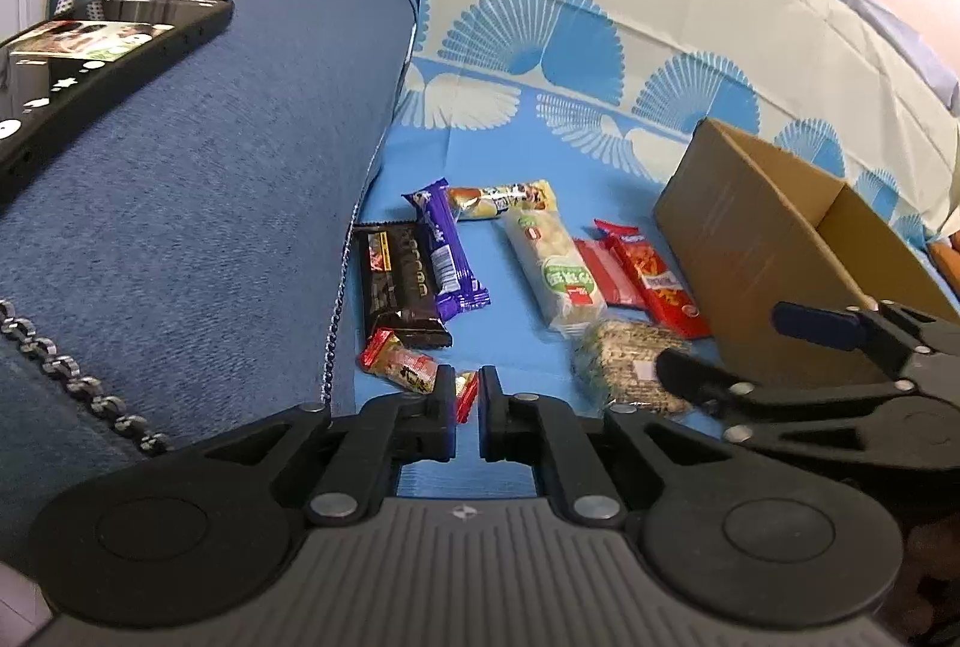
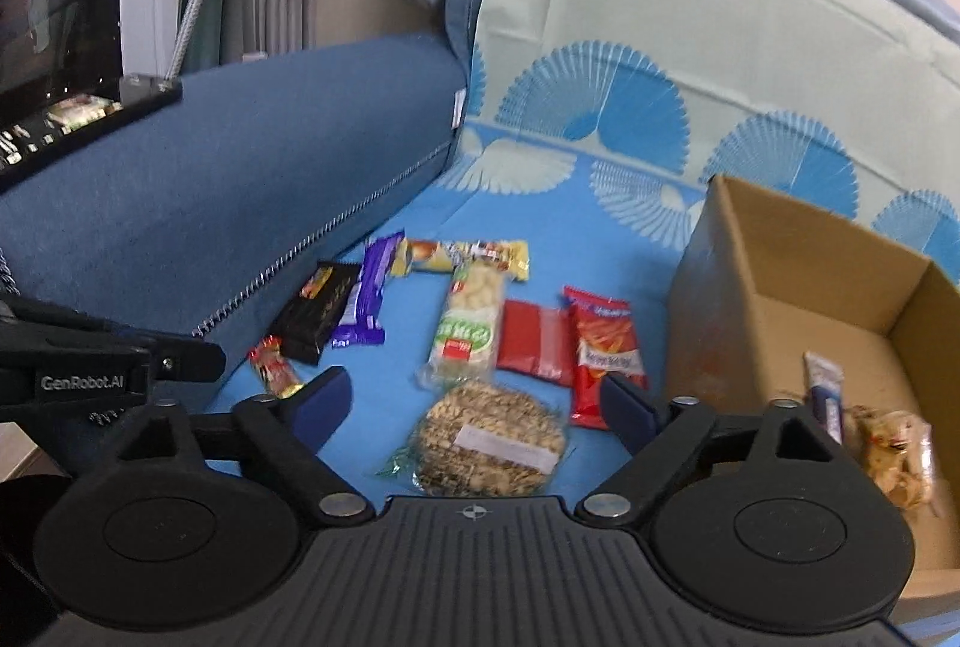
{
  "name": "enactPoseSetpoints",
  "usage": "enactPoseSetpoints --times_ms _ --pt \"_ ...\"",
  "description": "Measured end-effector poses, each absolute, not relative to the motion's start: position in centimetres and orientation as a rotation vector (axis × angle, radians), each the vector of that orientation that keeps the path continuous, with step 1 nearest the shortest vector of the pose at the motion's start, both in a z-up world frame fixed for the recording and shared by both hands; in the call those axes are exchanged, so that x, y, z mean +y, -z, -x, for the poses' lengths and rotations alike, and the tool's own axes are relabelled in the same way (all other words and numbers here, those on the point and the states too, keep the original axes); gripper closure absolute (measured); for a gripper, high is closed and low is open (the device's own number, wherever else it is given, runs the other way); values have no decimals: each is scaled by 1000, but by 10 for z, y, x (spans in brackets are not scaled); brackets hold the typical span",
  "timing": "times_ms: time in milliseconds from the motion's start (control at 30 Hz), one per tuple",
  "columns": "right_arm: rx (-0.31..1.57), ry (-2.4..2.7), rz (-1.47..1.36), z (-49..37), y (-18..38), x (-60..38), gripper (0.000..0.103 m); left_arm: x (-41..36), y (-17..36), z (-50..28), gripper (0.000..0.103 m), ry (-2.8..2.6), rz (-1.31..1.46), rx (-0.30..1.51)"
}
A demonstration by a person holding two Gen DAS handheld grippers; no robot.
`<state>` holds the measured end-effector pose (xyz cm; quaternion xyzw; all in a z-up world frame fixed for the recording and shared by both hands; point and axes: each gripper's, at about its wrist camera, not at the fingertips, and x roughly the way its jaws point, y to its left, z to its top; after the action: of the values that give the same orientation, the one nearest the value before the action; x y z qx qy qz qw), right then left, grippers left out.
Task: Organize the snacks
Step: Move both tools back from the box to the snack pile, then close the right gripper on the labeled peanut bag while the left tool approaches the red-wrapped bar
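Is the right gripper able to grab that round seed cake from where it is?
Probably yes. The right gripper is wide open, and the round seed cake lies between its fingers with bare cloth around it. The red chips packet by the right fingertip looks apart.

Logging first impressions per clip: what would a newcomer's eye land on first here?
A scatter of bright snack packets lies on the blue fan-print sheet, with an open cardboard box to their right already holding a few items. The right gripper hangs wide open above a round seed cake.
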<state>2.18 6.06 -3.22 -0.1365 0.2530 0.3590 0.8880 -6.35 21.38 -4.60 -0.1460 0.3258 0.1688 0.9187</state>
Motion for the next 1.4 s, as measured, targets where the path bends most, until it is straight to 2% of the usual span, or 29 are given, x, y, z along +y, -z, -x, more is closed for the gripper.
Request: enactPoseSetpoints --times_ms 67,200,233,367,500,633,1033,1100,1167,1267,1300,1333,1367,1400 --pt "542 -756 293 -26 40 66 9 214 48 59 88 -348 299 673" --pt "561 -759 316 -34 53 72 6 214 53 48 63 -350 301 677" --pt "566 -753 321 -36 56 74 4 213 55 45 61 -355 296 683" --pt "615 -742 310 -50 66 79 3 216 65 28 61 -404 294 730" --pt "653 -739 301 -61 74 84 1 220 75 11 54 -468 296 780" --pt "687 -736 297 -69 81 89 1 225 86 -3 51 -530 307 817" --pt "768 -701 275 -88 94 92 1 229 98 -19 45 -594 294 830" --pt "778 -705 267 -88 95 91 4 230 99 -20 44 -592 306 818" --pt "782 -707 260 -88 96 89 5 230 100 -23 44 -595 307 814" --pt "767 -704 262 -87 95 87 18 228 100 -25 44 -604 295 807" --pt "761 -704 258 -87 94 85 20 227 100 -24 50 -606 291 804" --pt "758 -705 252 -86 94 84 21 227 100 -24 63 -611 286 800" --pt "756 -706 250 -86 94 83 21 227 99 -22 70 -619 286 793" --pt "753 -708 252 -85 94 82 21 227 98 -21 82 -620 292 789"
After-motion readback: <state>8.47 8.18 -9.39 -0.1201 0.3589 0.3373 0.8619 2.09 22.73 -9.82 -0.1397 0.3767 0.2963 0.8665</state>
